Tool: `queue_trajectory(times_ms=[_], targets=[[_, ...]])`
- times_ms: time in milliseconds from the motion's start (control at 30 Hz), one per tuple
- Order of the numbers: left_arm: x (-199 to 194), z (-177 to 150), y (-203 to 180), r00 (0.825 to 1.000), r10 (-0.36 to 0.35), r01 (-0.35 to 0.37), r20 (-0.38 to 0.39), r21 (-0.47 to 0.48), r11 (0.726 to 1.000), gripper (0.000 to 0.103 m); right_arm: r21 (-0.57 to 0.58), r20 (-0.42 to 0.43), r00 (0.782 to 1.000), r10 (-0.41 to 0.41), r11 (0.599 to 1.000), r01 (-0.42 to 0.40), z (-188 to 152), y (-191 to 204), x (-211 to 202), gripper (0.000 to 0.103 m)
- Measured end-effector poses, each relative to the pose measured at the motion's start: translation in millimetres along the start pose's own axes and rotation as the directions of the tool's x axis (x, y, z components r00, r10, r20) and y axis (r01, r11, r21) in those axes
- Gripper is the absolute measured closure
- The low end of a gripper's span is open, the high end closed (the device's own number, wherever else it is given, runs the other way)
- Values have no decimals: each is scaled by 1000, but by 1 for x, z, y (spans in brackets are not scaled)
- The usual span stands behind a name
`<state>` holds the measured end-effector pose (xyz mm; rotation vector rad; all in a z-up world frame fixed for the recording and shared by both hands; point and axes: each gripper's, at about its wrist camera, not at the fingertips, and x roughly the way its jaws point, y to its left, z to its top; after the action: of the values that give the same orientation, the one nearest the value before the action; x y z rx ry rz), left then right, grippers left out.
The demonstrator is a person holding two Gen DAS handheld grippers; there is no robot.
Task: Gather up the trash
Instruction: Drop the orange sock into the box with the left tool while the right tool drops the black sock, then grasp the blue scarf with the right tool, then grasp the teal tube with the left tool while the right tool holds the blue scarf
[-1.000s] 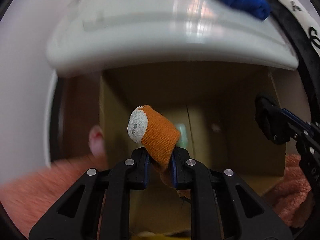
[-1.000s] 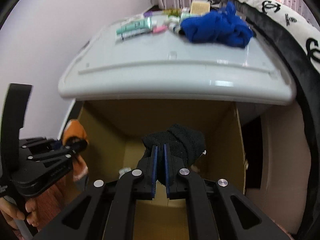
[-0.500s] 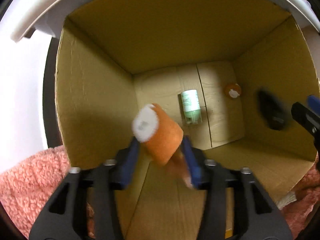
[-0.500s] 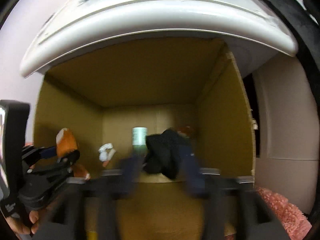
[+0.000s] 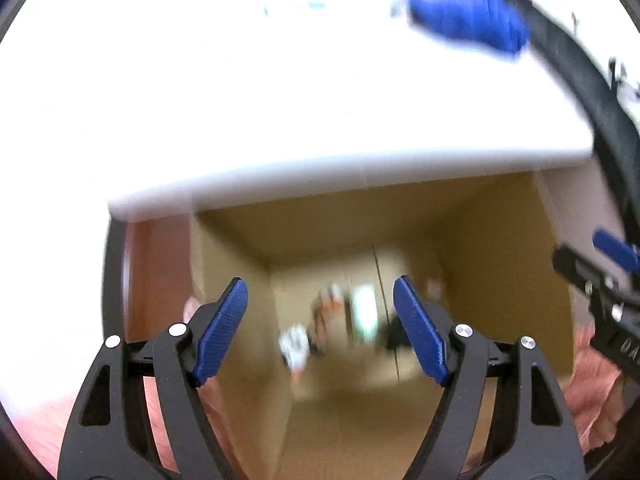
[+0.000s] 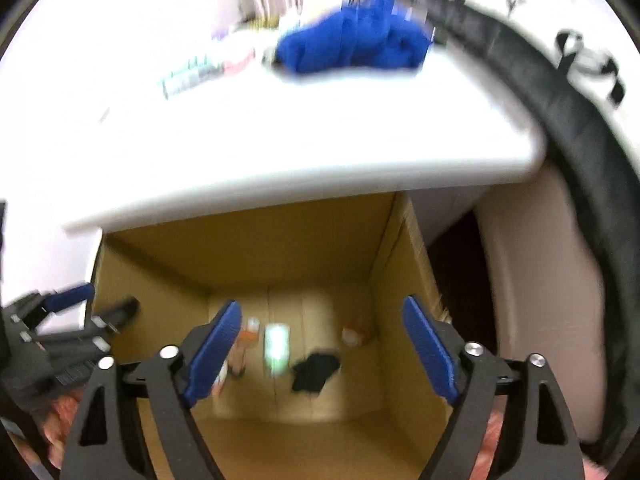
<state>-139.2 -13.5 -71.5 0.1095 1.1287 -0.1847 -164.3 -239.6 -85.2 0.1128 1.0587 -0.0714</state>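
Both views are motion-blurred. An open cardboard box (image 5: 504,280) (image 6: 256,264) stands below a white table. My left gripper (image 5: 320,328) is open and empty above the box mouth. My right gripper (image 6: 320,352) is open and empty above the box too. On the box floor lie a black sock (image 6: 316,372), an orange sock (image 6: 244,340), a pale green bottle (image 6: 276,348) (image 5: 364,312) and a small orange-white piece (image 6: 354,334). The right gripper shows at the right edge of the left wrist view (image 5: 600,292); the left gripper shows at the left edge of the right wrist view (image 6: 60,332).
The white table (image 6: 280,140) (image 5: 280,100) overhangs the box's far side. A blue cloth (image 6: 352,44) (image 5: 468,20) and small tubes (image 6: 196,74) lie on it. A black band with a white patterned cushion (image 6: 568,120) curves on the right. Pink fleece (image 5: 592,392) lies around the box.
Both grippers have opened. The orange sock and the black sock have dropped to the box floor. Both grippers have pulled back up, so the table top shows again.
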Motion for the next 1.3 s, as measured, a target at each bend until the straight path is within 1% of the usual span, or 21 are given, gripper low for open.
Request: queue_trajectory(times_ms=[33, 67, 100, 167, 300, 367, 400, 500, 567, 600, 633, 667, 700, 733, 767, 800, 867, 967, 1067, 1233, 1300], targets=[[-7, 9, 1, 999, 10, -10, 47, -5, 1000, 28, -2, 38, 999, -3, 1000, 3, 8, -1, -7, 12], [-17, 25, 4, 994, 27, -26, 105, -12, 1000, 23, -3, 72, 997, -2, 1000, 2, 18, -3, -13, 7], [-26, 40, 6, 986, 45, -42, 161, -24, 999, 21, 2, 111, 994, 7, 1000, -7, 33, -6, -21, 6], [-35, 69, 12, 969, 54, -43, 243, -47, 998, 21, 23, 163, 986, 23, 999, -27, 65, -10, -26, 6], [-33, 108, 15, 941, 71, -49, 329, -75, 996, 20, 95, 221, 975, 33, 994, -55, 132, -25, -8, 6], [-24, 115, 13, 935, 79, -58, 347, -69, 996, 20, 135, 217, 976, 25, 989, -55, 170, -33, 21, 6], [-20, 116, 13, 936, 75, -58, 343, -60, 997, 20, 148, 208, 978, 2, 988, -34, 187, -34, 39, 6], [-12, 119, 17, 956, 34, -22, 291, -43, 999, 20, 157, 172, 983, -72, 987, 45, 227, -36, 87, 6], [-14, 118, 22, 963, -4, 19, 270, -53, 998, 20, 159, 78, 992, -102, 983, 89, 245, -39, 126, 8], [-14, 118, 23, 963, -9, 25, 268, -58, 998, 20, 168, 39, 995, -92, 982, 84, 246, -41, 139, 14], [-15, 118, 23, 963, -15, 31, 270, -56, 998, 20, 174, -4, 997, -76, 982, 76, 245, -43, 154, 30], [-16, 116, 24, 962, -15, 31, 274, -56, 998, 20, 139, -39, 991, -130, 981, 134, 242, -40, 167, 37], [-18, 116, 24, 959, -5, 22, 282, -59, 998, 20, 84, 4, 988, -157, 984, 156, 240, -32, 164, 47], [-19, 115, 25, 957, 0, 18, 289, -61, 998, 20, 53, 19, 990, -141, 989, 140, 238, -27, 162, 58], [-21, 114, 26, 955, -3, 22, 298, -62, 998, 20, 38, 26, 988, -155, 987, 154, 238, -23, 158, 76], [-23, 114, 25, 953, -4, 24, 303, -61, 998, 20, 34, 25, 986, -165, 986, 164, 238, -23, 157, 79], [-24, 113, 24, 950, 0, 18, 312, -56, 998, 20, 54, 18, 989, -145, 988, 144, 238, -26, 151, 84], [-22, 114, 23, 952, 6, 11, 307, -54, 999, 20, 36, 38, 985, -169, 985, 168, 235, -24, 139, 85], [-21, 115, 23, 953, -1, 18, 305, -54, 998, 20, 40, 95, 981, -172, 985, 168, 231, -22, 114, 85], [-19, 118, 23, 955, -6, 22, 298, -53, 998, 20, 32, 183, 963, -197, 980, 194, 224, -23, 68, 85], [-17, 118, 23, 955, 1, 15, 297, -50, 999, 20, 47, 224, 959, -171, 985, 165, 213, -29, 45, 85]])
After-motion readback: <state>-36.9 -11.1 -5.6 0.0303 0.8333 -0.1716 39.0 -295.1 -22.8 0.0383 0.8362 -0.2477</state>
